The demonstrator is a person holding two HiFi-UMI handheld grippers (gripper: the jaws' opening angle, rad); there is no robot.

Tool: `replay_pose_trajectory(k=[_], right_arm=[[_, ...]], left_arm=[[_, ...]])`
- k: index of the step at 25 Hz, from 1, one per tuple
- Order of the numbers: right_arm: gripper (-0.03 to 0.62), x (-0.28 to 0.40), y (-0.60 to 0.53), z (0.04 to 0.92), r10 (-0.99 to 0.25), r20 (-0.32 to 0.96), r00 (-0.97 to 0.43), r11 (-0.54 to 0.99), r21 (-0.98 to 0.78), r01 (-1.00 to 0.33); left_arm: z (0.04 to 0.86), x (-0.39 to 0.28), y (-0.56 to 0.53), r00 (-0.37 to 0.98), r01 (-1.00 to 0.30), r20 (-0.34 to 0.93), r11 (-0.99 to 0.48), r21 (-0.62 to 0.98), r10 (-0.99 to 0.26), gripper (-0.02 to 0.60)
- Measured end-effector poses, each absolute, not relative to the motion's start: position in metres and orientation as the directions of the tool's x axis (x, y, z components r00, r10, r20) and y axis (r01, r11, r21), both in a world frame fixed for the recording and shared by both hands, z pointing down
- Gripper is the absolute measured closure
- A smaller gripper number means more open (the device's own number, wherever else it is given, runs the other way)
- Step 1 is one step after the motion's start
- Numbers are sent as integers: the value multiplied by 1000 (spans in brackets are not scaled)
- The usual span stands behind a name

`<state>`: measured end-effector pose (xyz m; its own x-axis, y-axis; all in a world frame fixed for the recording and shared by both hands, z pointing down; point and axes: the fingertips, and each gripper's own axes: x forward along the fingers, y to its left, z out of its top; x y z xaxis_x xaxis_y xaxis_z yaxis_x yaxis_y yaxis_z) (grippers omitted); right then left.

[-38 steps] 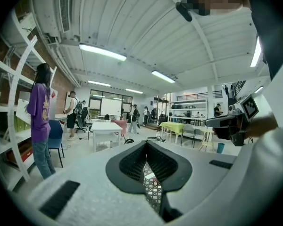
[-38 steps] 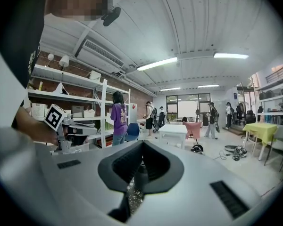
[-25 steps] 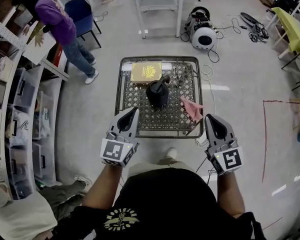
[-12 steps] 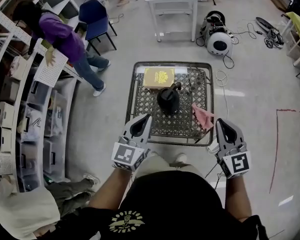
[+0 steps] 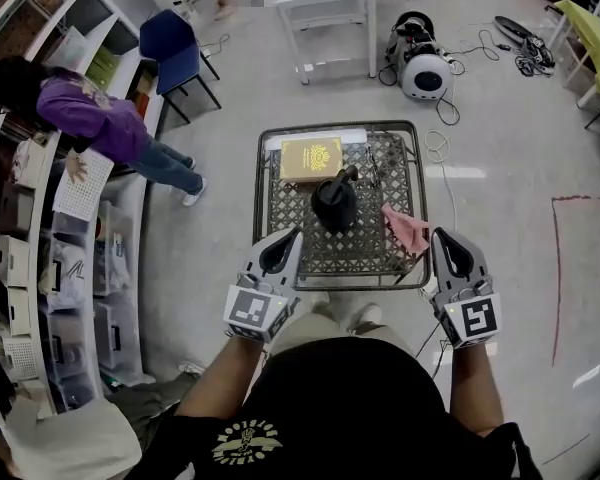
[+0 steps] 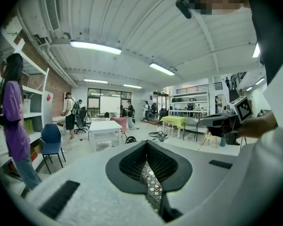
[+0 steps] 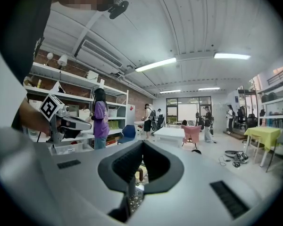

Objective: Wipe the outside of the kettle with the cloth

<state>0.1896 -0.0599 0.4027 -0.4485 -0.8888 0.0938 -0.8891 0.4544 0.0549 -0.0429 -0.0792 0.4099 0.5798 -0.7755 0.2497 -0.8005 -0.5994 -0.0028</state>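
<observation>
Left tongs (image 5: 291,234) and right tongs (image 5: 443,235), slightly shifted, shut, empty; kettle (image 5: 334,204), cloth (image 5: 407,230) just ahead.

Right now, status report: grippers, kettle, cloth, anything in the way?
Left gripper and right gripper shut, empty, at the near edge of the table. Kettle upright mid-table, cloth beside it, both untouched. Path clear.

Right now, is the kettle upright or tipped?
Upright: the kettle stands on its base on the table, top facing up.

Kettle (image 5: 334,204) looks matt black, cloth (image 5: 408,230) soft pink fabric, table (image 5: 286,210) dark metal latticework, floor (image 5: 220,153) smooth, faintly glossy.
</observation>
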Motion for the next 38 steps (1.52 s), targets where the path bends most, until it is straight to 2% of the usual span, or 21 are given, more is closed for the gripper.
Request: replay_pose_trajectory(k=[8,12,19,23,30,38], right_arm=[[583,172,-84,410,-925,171,-340,349,23,-937],[583,165,-94,418,-932,224,-286,306,62,-950],[583,141,-110,398,-953,184,-241,262,95,-960],[582,139,-112,412,-948,243,-205,234,100,-967],[582,166,-109,466,-891,404,-208,227,-2,-974],[580,185,-130,511,-801,495,-336,352,-63,-934]], left_arm=[[421,-67,-115,640,-751,257,-660,12,-724,572],[425,-78,-136,679,-719,239,-694,27,-694,572],[441,-90,-157,747,-652,236,-755,76,-621,572],[456,-93,-166,748,-650,256,-754,95,-612,572],[463,-68,-164,739,-651,300,-754,88,-604,572],[461,-38,-168,677,-722,312,-683,106,-667,572]])
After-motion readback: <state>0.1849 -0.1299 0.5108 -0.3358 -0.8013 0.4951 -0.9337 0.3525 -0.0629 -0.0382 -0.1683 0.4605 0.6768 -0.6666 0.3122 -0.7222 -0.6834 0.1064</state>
